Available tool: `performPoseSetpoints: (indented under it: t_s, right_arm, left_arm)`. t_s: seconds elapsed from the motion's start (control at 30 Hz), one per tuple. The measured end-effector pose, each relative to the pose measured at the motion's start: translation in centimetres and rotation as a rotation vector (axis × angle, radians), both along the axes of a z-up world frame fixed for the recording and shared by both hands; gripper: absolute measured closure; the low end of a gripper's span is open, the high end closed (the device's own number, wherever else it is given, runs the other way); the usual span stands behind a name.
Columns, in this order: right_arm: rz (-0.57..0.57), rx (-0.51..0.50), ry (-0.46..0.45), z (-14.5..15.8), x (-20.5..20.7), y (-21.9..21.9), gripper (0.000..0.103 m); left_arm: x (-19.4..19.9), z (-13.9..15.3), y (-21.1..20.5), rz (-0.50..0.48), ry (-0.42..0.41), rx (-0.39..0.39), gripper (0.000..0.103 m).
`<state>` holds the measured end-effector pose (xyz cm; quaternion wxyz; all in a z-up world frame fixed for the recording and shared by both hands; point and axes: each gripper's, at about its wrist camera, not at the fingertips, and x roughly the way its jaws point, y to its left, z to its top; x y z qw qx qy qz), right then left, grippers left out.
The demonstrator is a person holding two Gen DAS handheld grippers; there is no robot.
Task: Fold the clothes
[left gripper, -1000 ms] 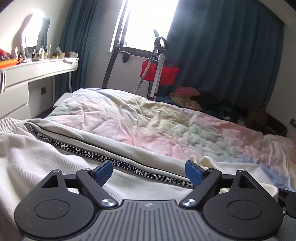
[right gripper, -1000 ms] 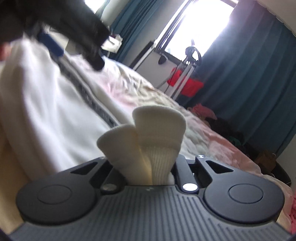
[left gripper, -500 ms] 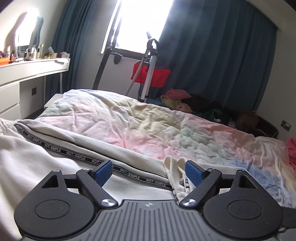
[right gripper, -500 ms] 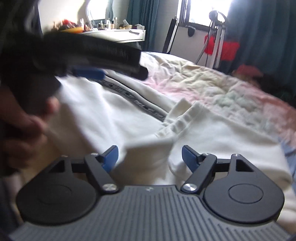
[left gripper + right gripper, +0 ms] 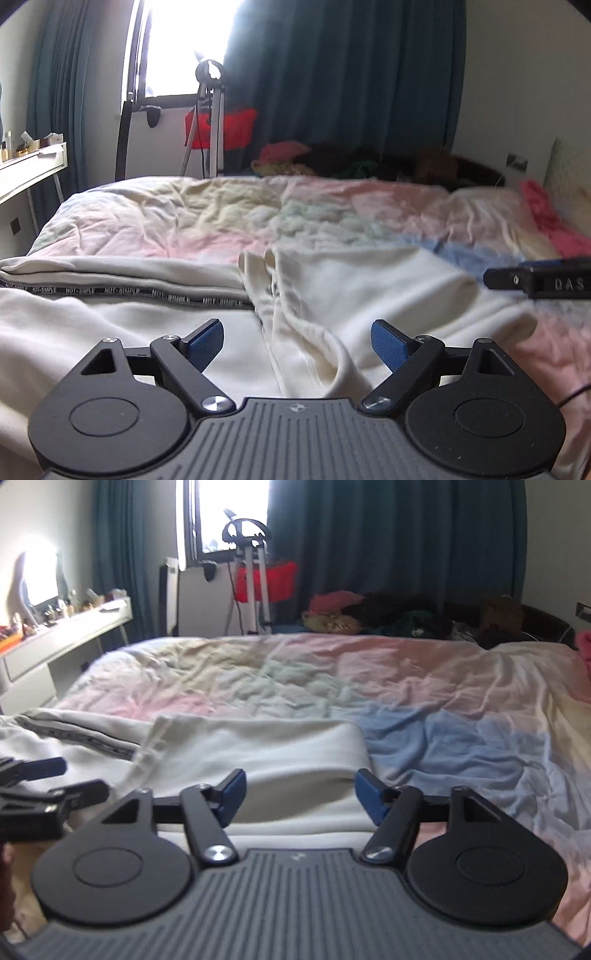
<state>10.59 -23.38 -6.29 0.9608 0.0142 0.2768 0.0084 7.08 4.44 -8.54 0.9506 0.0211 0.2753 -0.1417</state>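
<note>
Cream sweatpants [image 5: 362,291] with a black "NOT-SIMPLE" stripe [image 5: 155,293] lie on the bed, one leg end folded back over the rest. My left gripper [image 5: 297,341] is open and empty just above the folded cloth. My right gripper [image 5: 297,792] is open and empty over the folded cream cloth [image 5: 280,753]. The right gripper's finger shows at the right edge of the left wrist view [image 5: 535,280]; the left gripper shows at the left edge of the right wrist view [image 5: 40,786].
The bed's pastel quilt [image 5: 332,679] stretches behind the pants. A white dresser [image 5: 62,638] stands at the left. A stand with a red bag [image 5: 218,125] and a heap of clothes [image 5: 369,616] sit by dark curtains. Pink cloth [image 5: 550,218] lies at the right.
My right gripper let go of the cream cuff it was shut on and opened; the leg end now lies folded over. Both grippers have swung to the right.
</note>
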Motion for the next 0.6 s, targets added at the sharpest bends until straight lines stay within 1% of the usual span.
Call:
performPoseSetpoints:
  t_s: [0.03, 0.07, 0.13, 0.17, 0.23, 0.27, 0.3, 0.43, 0.6]
  right_arm:
    - [-0.008, 0.001, 0.022, -0.6, 0.6, -0.2, 0.050]
    - [-0.017, 0.018, 0.046, -1.3, 1.1, -0.5, 0.053]
    - [-0.034, 0.061, 0.099, -2.7, 1.9, -1.0, 0.054]
    - [-0.041, 0.057, 0.126, -3.6, 2.2, -1.1, 0.054]
    - [-0.048, 0.037, 0.178, -5.2, 2.7, -0.9, 0.055]
    - [-0.049, 0.026, 0.200, -5.9, 2.8, -0.8, 0.055]
    - [-0.054, 0.028, 0.208, -6.3, 2.7, -0.7, 0.054]
    - [-0.068, 0.043, 0.214, -6.2, 2.4, -0.6, 0.053]
    - [-0.068, 0.035, 0.208, -5.4, 2.0, -0.4, 0.052]
  left_arm:
    - [0.2, -0.4, -0.1, 0.013, 0.018, 0.011, 0.015]
    - [0.5, -0.8, 0.0, 0.030, 0.040, 0.010, 0.015]
    - [1.1, -1.6, 0.7, 0.059, 0.094, -0.019, 0.014]
    - [1.3, -1.8, 0.9, 0.066, 0.110, -0.025, 0.014]
    - [1.3, -1.7, 0.9, 0.058, 0.109, -0.015, 0.015]
    - [1.3, -1.7, 1.0, 0.054, 0.109, -0.010, 0.017]
    - [1.3, -1.7, 1.0, 0.050, 0.109, -0.005, 0.018]
    - [1.4, -1.5, 1.1, 0.036, 0.108, 0.013, 0.020]
    - [1.1, -0.4, 2.0, 0.052, 0.100, 0.000, 0.018]
